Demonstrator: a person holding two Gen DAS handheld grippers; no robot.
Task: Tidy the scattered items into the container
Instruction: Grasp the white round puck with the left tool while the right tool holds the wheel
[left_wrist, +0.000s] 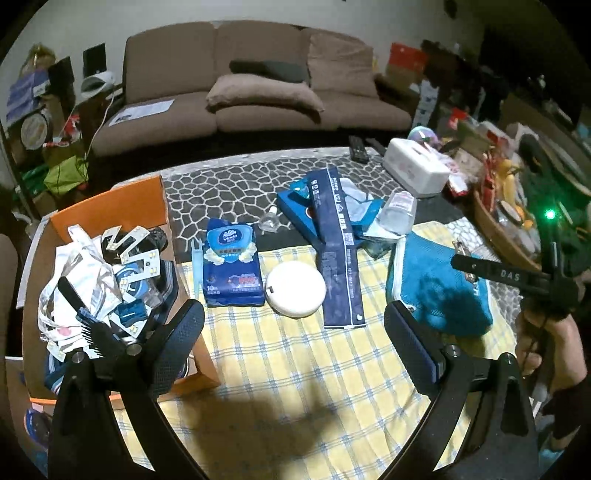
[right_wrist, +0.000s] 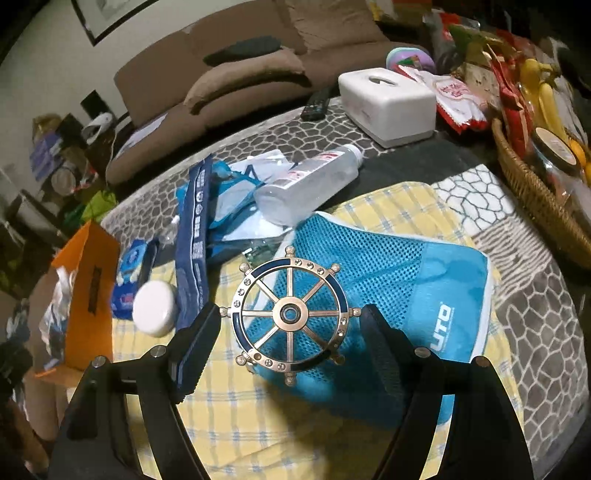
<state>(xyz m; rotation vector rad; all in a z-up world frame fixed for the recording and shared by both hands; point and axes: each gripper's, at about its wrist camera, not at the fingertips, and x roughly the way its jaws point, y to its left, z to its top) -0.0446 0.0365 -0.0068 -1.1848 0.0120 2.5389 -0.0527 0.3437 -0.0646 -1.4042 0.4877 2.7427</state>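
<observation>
Right now the right tongs (right_wrist: 291, 332) are standing spread wide with a ship's-wheel ornament (right_wrist: 290, 314) sitting between the two fingers, its outer pegs close to both pads; whether either pad is actually touching it is impossible to tell. It is showing a bronze-coloured rim with dark blue inlay segments, eight spokes, a round hub and small studs along the ring. It is lying over the edge of a turquoise mesh pouch (right_wrist: 399, 295), above the yellow checked cloth (right_wrist: 258, 424) covering the counter.

Meanwhile the left tongs (left_wrist: 295, 328) are also gaping wide, gripping nothing, hovering over the same cloth. Just left of them the orange cardboard box (left_wrist: 122, 206) is sitting, already heaped with white plastic wrapping, a black comb and blue-and-white packets; its lower contents are buried and hard to sort out. The left finger is covering part of the box's near wall.

Beyond the tongs, a blue tissue pack (left_wrist: 232, 266) is lying beside a white round case (left_wrist: 295, 293), with a long navy box (left_wrist: 338, 251) running back over a blue carton. A clear plastic bottle (right_wrist: 306, 184) is resting on its side on crumpled light-blue packaging; its label is too blurred to read. The pouch's lettering is cut off, showing only "UTO". A wicker basket (right_wrist: 535, 199) at the right edge is running out of the frame.
</observation>
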